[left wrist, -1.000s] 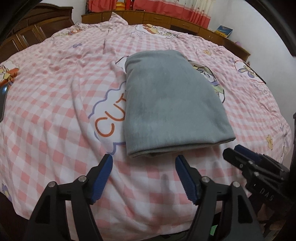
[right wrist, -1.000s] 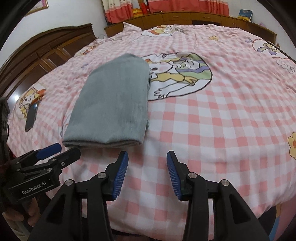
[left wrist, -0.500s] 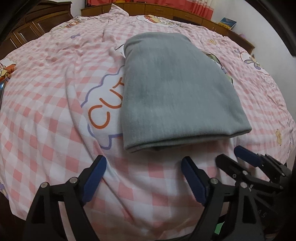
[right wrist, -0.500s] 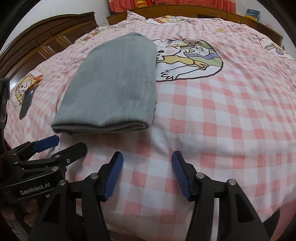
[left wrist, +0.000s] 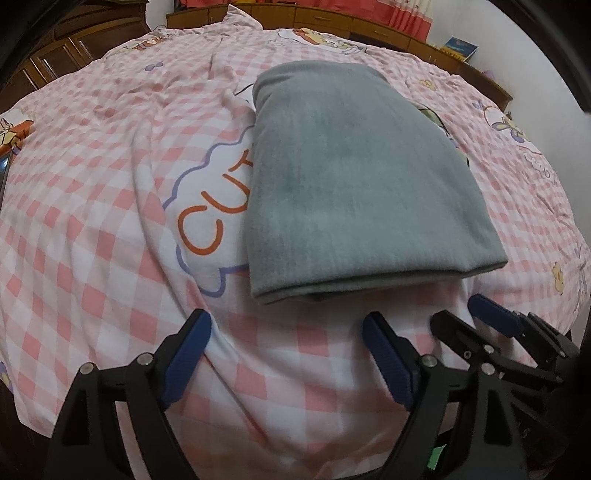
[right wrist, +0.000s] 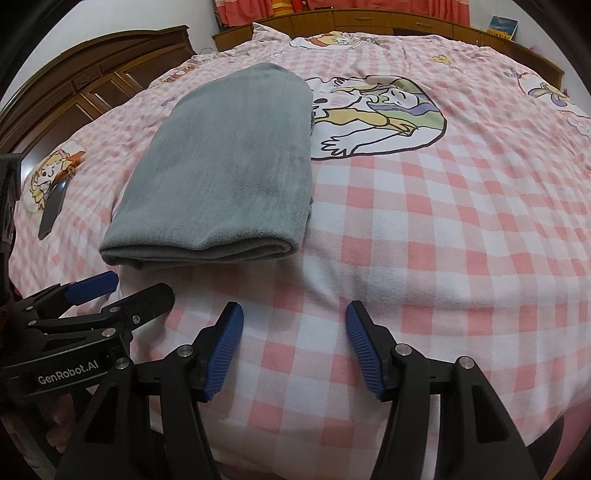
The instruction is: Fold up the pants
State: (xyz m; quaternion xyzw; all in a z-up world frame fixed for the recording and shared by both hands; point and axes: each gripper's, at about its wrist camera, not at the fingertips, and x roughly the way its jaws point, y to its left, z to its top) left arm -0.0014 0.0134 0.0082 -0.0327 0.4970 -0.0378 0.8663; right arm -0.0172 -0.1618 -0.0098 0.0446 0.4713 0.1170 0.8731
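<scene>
Lying folded on a pink checked bedspread [left wrist: 110, 229], grey pants [left wrist: 354, 184] face released tongs.

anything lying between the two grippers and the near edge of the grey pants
Nothing visible. Only bare pink checked bedsheet lies between the open left gripper and the folded grey pants, and likewise ahead of the open right gripper. The dark phone lies off to the pants' left, out of the way.

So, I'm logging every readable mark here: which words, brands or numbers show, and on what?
"GenRobot.AI": white print on the left gripper, black body.
"CUT": orange letters on the pink checked bedsheet, running under the folded grey pants.
Blue book cover: too small.
</scene>
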